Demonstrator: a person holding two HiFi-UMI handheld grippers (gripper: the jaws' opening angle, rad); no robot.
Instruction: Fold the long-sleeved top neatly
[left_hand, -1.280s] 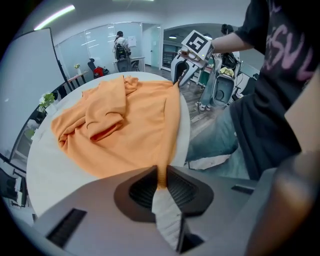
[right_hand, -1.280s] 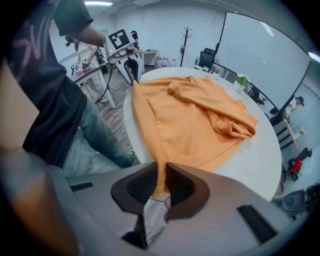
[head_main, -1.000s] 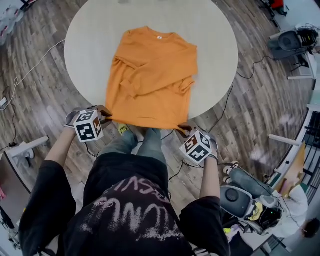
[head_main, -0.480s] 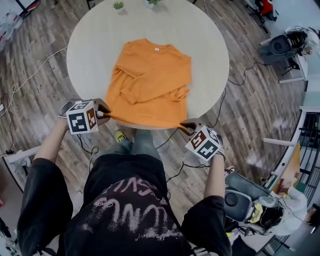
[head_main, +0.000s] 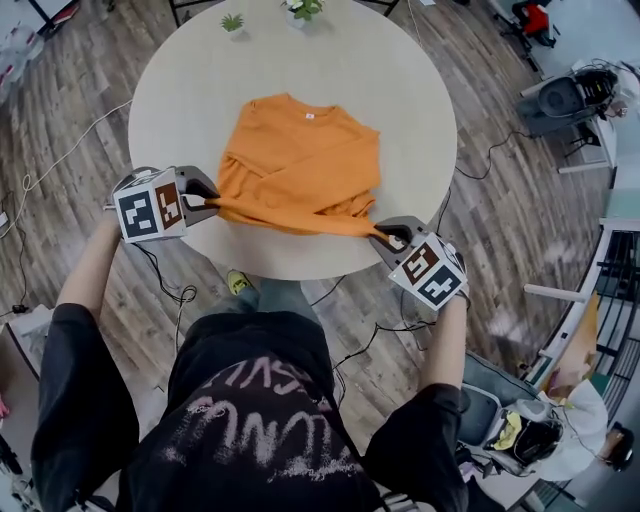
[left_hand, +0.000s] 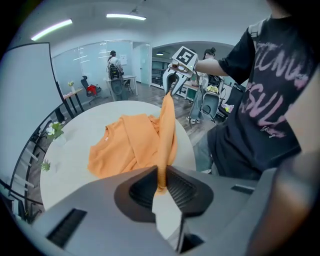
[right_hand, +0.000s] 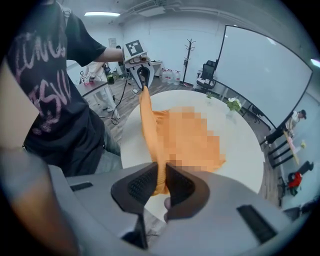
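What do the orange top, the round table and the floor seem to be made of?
Orange top: soft knit fabric, likely cotton jersey; matte, it creases and drapes limply.
Round table: smooth, pale, matte top, perhaps laminate or painted board; no grain shows.
Floor: wood-look planks, grain and seams visible; real wood or vinyl, can't tell.

One orange long-sleeved top, one round table, two small potted plants at the table's far edge, two grippers – one left gripper, one right gripper – each carrying one marker cube, one person in a dark printed shirt
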